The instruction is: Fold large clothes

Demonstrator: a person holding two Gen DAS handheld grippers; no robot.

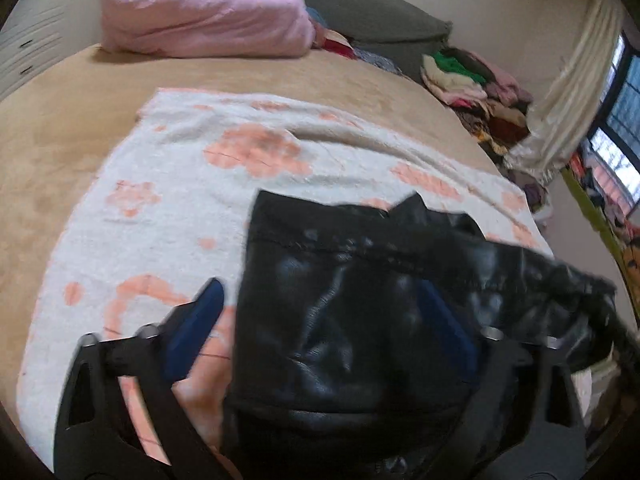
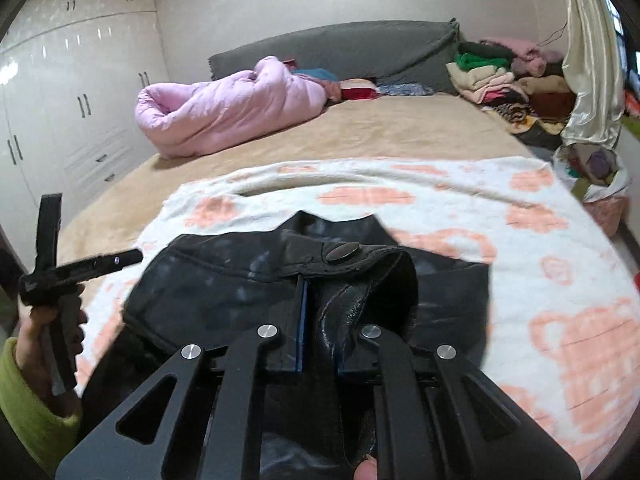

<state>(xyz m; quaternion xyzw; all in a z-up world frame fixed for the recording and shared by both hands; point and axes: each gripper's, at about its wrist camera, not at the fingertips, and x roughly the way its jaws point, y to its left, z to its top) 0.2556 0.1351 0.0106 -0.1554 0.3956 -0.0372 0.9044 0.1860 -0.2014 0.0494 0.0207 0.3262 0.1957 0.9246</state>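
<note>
Leather fills your right gripper [image 2: 318, 332]: its blue-padded jaws are pinched tight on a bunched fold of the black leather garment [image 2: 248, 280], just below the flap with the metal snap button [image 2: 342, 251]. Your left gripper [image 1: 320, 316] stands wide, one blue finger [image 1: 196, 332] bare over the blanket and the other mostly hidden behind the garment's hemmed edge, which drapes between the jaws; the pads do not visibly press on it. From the right wrist view you can see your left hand [image 2: 48, 332], in a yellow-green sleeve [image 2: 24, 396], gripping that tool's handle off to the left of the garment.

The garment lies crumpled on a white blanket with peach flower prints [image 1: 168, 184], itself spread over the tan bedcover [image 2: 380, 128]. Blur smears the blanket's pattern in both views.

Farther out, a rolled pink quilt [image 2: 224, 108] sits near the grey headboard [image 2: 340, 48], well apart from your work. A stack of folded clothes [image 2: 492, 76] crowds the bed's far right corner beside a cream curtain [image 2: 584, 60], with a bag of fabric [image 2: 600, 176] just off the blanket's right edge. White wardrobe doors [image 2: 80, 80] line the left wall. Only the garment's own bulk blocks your sight of the fingertips.
</note>
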